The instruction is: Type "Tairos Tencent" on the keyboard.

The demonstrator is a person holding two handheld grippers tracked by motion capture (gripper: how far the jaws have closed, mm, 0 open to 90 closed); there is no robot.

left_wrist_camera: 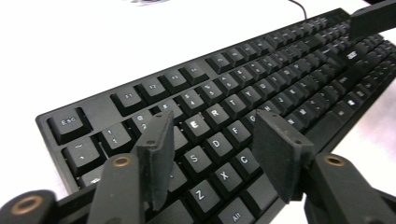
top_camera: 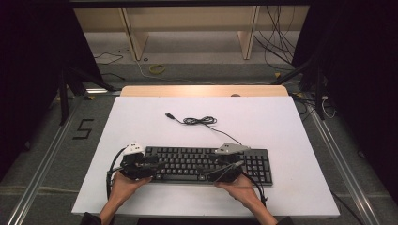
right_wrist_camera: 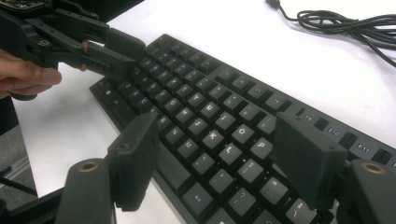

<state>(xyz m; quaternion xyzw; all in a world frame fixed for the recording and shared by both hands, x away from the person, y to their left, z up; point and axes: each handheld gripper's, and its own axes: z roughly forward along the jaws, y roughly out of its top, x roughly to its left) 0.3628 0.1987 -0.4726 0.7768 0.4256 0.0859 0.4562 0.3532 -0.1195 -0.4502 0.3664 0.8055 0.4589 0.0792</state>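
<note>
Grippers, left (left_wrist_camera: 212, 140) and right (right_wrist_camera: 219, 163), are hovering jaws apart over the keyboard (top_camera: 206, 164). High view is showing its cable (top_camera: 199, 121) coiling behind the keyboard.

high view: we look forward and down from above the person's side, far off, whole white rectangular table (top_camera: 281, 122) in frame.
left gripper view: we sit very close, low over the left end of the black full-size plastic keyboard (left_wrist_camera: 243, 88), facing along its rows.
right gripper view: we sit close over its right half, facing toward the left gripper (right_wrist_camera: 114, 56).
shared: we get the keyboard's middle keys in all three.
</note>
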